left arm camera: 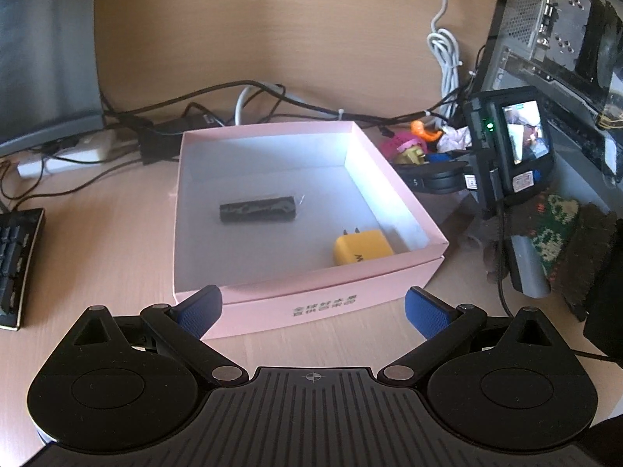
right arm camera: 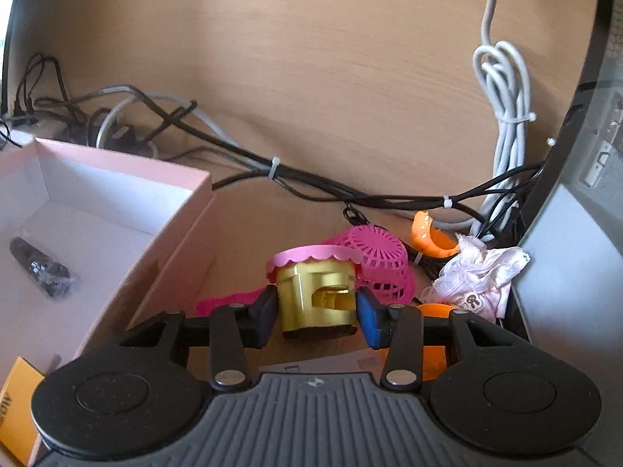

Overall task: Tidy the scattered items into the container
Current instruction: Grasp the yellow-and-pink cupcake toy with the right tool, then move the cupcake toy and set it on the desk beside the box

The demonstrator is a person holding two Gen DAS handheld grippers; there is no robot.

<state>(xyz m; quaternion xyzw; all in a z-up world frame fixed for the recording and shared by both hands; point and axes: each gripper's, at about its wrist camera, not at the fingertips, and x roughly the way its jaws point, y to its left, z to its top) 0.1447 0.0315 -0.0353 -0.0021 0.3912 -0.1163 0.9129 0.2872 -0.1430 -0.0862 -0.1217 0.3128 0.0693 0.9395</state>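
1. The desk (left arm camera: pixel 117 241) carries everything; a cable tangle (right arm camera: pixel 272 171) runs along its back edge.
2. The pink box (left arm camera: pixel 311 295) sits open at 12 o'clock from the left gripper (left arm camera: pixel 311 307), already holding a black bar (left arm camera: pixel 259 210) and a yellow charger (left arm camera: pixel 362 247).
3. The left gripper hangs spread wide and empty before the box's near wall.
4. The right gripper (right arm camera: pixel 317 311) has its pads on both flanks of the gold toy with a pink lid (right arm camera: pixel 315 292), apparently clamped; the toy sits outside the box, whose wall lies at 9 o'clock.
5. Behind it, at 1 o'clock: a pink mesh basket (right arm camera: pixel 383 260), a crumpled cloth (right arm camera: pixel 475 276), an orange ring (right arm camera: pixel 430 239).
6. Best done by keeping firm pressure, lifting straight above the wall, then swinging toward 9 o'clock without snagging the basket.
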